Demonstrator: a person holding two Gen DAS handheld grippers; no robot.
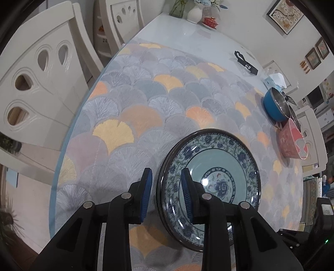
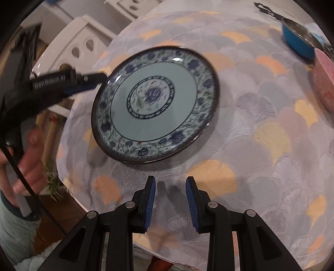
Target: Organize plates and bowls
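Observation:
A blue-and-white floral plate [image 1: 217, 166] lies on the patterned tablecloth, and looks like the top of a short stack. My left gripper [image 1: 166, 183] is open and straddles the plate's near-left rim, one finger outside and one over the plate. In the right wrist view the same plate [image 2: 154, 104] lies ahead, with the left gripper [image 2: 98, 80] at its left rim. My right gripper [image 2: 170, 188] is open and empty, above the cloth in front of the plate. A blue bowl [image 1: 273, 104] and a pink bowl [image 1: 292, 141] lie on their sides at the far right.
White chairs [image 1: 39, 79] stand along the table's left side. A vase [image 1: 195, 13], a red dish [image 1: 210, 21], a black object [image 1: 245, 62] and a tissue pack [image 1: 275, 80] sit at the far end. The table edge [image 2: 73, 187] is close on the left.

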